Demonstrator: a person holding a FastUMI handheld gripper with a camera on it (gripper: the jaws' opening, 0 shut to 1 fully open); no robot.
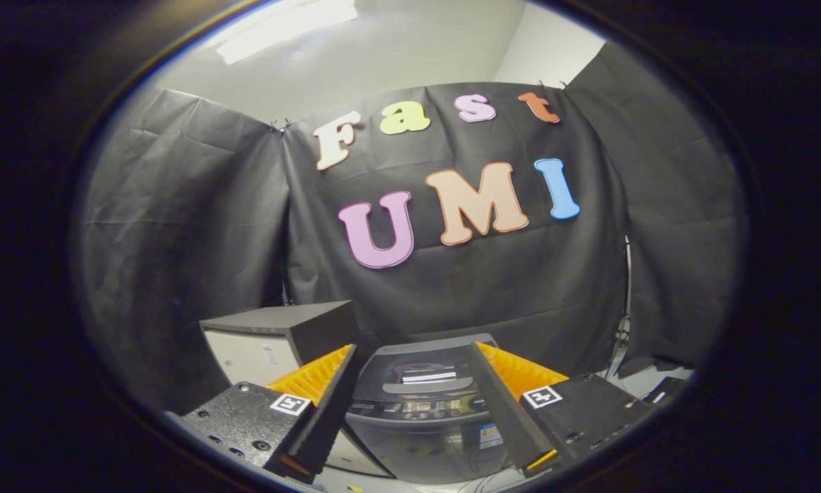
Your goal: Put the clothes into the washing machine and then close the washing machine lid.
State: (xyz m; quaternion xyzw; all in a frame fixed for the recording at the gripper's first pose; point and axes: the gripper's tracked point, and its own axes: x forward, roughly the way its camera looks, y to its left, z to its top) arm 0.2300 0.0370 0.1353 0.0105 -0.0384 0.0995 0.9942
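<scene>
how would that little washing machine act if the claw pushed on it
The washing machine looks like a small boxy unit with a flat base, so it would more likely slide than tip. Its glossy front may be slippery. The open claw frames it without touching, fingers either side.

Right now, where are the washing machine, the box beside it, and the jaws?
Washing machine point(424, 404), gripper view: its control panel, between the open jaws.
Box point(280, 335), gripper view: its dark top and pale front, beyond the left finger.
Gripper point(420, 465), gripper view: midway between fingertips.
</scene>
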